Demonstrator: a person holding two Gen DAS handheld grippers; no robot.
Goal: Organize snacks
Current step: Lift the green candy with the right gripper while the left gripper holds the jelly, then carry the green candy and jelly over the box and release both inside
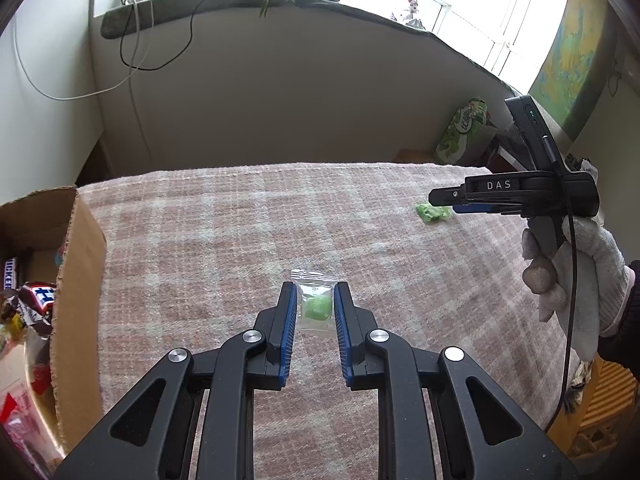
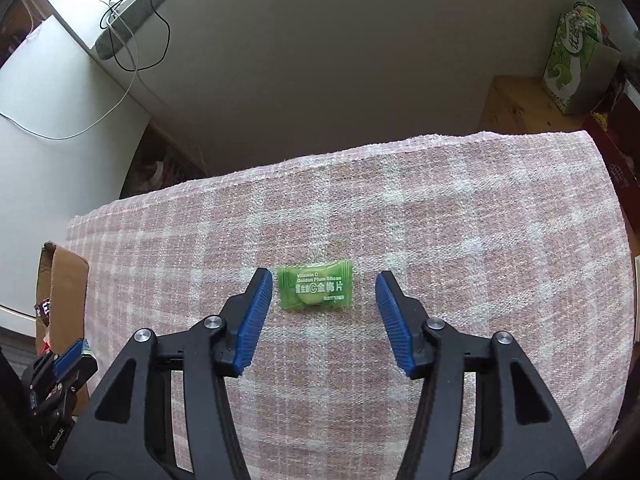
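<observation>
In the left wrist view my left gripper (image 1: 315,292) is shut on a clear-wrapped green candy (image 1: 316,307), held over the pink plaid cloth (image 1: 224,232). A green plum-slice packet (image 2: 316,289) lies flat on the cloth (image 2: 480,220). My right gripper (image 2: 324,284) is open around it, a finger on each side, not touching. The packet also shows in the left wrist view (image 1: 432,213), under the right gripper (image 1: 448,202).
An open cardboard box (image 1: 76,264) with several wrapped snacks (image 1: 36,300) stands at the cloth's left edge; it also shows in the right wrist view (image 2: 64,292). A green snack bag (image 1: 464,128) stands beyond the table's far right corner. Cables hang on the wall behind.
</observation>
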